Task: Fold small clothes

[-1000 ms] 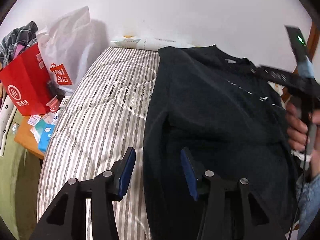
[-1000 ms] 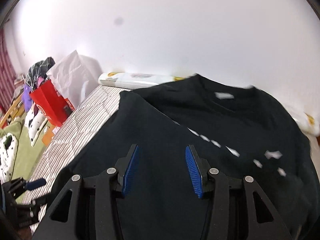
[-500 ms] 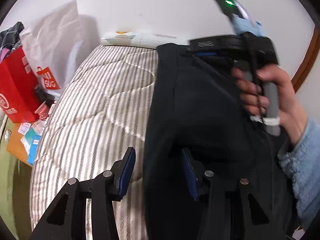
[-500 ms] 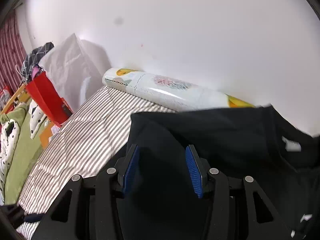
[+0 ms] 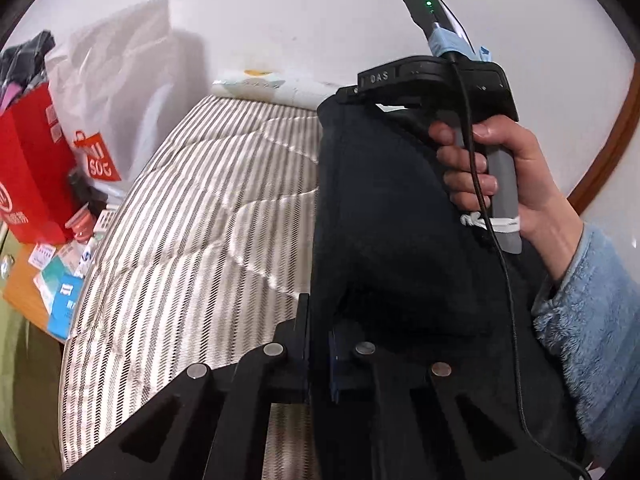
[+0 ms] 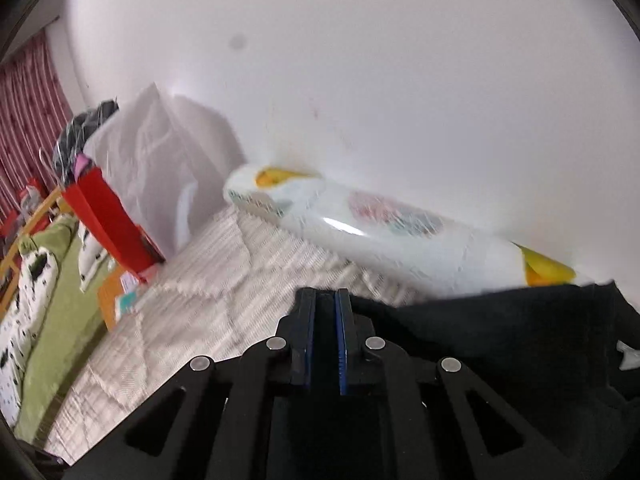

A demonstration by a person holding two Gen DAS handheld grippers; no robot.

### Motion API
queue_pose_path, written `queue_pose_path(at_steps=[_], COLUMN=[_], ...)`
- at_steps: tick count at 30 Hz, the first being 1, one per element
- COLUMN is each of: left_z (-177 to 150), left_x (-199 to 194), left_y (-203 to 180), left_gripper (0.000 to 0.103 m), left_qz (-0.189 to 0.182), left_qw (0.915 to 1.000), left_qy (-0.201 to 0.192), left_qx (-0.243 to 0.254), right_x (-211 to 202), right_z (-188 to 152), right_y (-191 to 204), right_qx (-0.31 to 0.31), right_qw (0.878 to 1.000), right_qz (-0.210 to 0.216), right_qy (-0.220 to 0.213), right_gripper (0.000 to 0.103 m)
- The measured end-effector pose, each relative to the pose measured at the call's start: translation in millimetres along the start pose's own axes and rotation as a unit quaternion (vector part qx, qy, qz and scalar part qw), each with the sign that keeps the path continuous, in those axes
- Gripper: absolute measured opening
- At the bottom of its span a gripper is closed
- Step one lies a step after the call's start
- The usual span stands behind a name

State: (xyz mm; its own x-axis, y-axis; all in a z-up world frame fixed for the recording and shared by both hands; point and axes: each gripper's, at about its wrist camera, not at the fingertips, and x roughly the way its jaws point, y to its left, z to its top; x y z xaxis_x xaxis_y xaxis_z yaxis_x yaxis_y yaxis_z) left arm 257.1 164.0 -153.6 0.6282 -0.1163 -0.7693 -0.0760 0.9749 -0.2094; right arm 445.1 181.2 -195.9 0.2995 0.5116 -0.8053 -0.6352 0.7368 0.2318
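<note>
Off the left edge of the bed (image 5: pixel 192 216) stands a red paper bag (image 5: pixel 28 168) with dark clothes poking out of its top, and just beside it a white shopping bag (image 5: pixel 120 92) with an orange logo leans against the wall. Below them, small boxes and packets (image 5: pixel 60 280) lie scattered on a low wooden surface (image 5: pixel 20 292) next to the mattress. The bed wears a striped quilted cover, bare across its left half. Along its far edge, against the wall, lies a long plastic-wrapped roll (image 6: pixel 380 228) with yellow ends (blurred in the right wrist view).

The black sweatshirt (image 5: pixel 380 220) covers the right half of the bed, its left edge running from the far edge towards the near one. The left gripper (image 5: pixel 318 344) is closed tight on that edge at the near end, with the dark cloth pinched between its blue pads. Farther along the same edge, at the garment's far corner, the right gripper (image 6: pixel 325 332) has its fingers pressed together on black fabric too. In the left wrist view a bare hand (image 5: pixel 500 176) grasps this gripper's grey handle, a cable trailing down from it, and a fluffy blue sleeve (image 5: pixel 592 332) covers the wrist at the right margin.
</note>
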Motion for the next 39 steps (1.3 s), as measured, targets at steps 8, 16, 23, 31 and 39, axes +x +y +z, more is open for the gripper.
queue_pose_path(at_steps=[8,16,23,31,39], left_z=[-3,-4,-10,-24,-39], left_x=[12,2,-26,-51,-63], left_y=[14,4,-26,-69,-109], left_gripper=[0.007,0.012,0.026,0.058,0.059], left_qz=[-0.001,0.018,0.029,-0.003,-0.019], left_qw=[0.9992,0.999,0.9993,0.9991,0.9978], left_qy=[0.032,0.04,0.014,-0.002,0.002], left_qx=[-0.022,-0.012,0.019,0.041,0.064], right_x=[38,-24,-141,-289,-421], right_z=[-8,-12,-68,-192,-352], right_y=[12,-9,-61,-148,-222], right_qx=[-0.005,0.028,0.077,0.145,0.232], right_qw=[0.999,0.998,0.988,0.954,0.906], right_qz=[-0.034,-0.047,-0.129,-0.262,-0.355], right_qy=[0.028,-0.001,-0.023,-0.025,-0.01], right_gripper=[0.013,0.045,0.054,0.06,0.071])
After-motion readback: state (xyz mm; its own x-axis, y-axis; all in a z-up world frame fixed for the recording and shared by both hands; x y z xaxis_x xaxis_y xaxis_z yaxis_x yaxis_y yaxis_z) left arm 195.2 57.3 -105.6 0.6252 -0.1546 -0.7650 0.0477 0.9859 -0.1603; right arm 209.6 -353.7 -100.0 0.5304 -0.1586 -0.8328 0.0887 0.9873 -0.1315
